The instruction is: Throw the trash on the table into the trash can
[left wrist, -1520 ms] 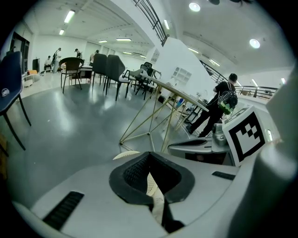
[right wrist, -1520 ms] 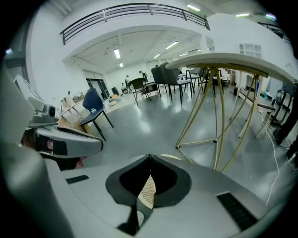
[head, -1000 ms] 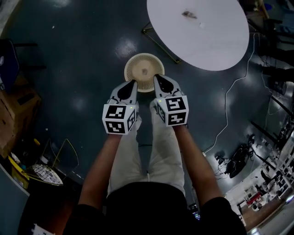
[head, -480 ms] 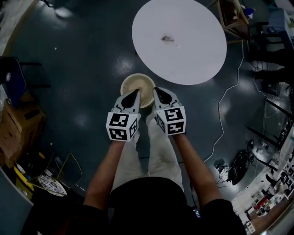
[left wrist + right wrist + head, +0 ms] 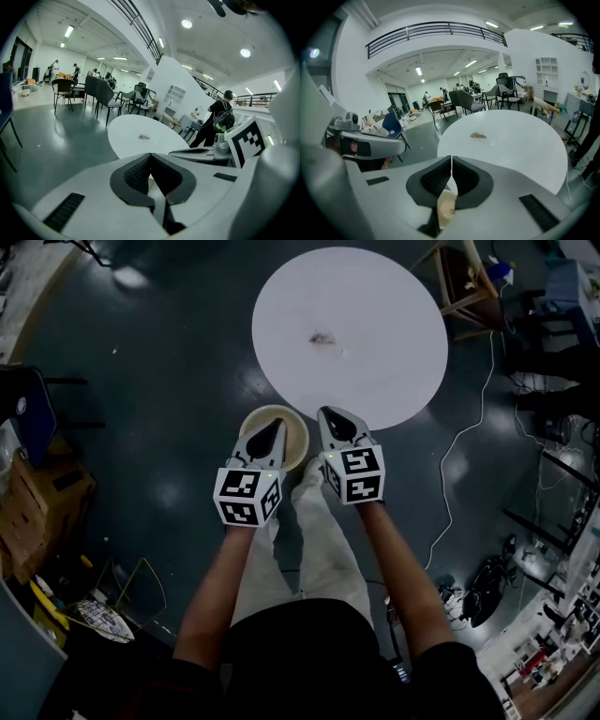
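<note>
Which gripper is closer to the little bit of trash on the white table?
Right. The right gripper sits just short of the near edge of the table, almost in line with the trash. The left gripper hangs further left, over the trash can.

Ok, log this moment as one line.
left gripper: shut, empty | right gripper: shut, empty | trash: on table | trash can: floor, beside table

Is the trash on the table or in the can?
On the round white table: the crumpled scrap lies near its middle.
</note>
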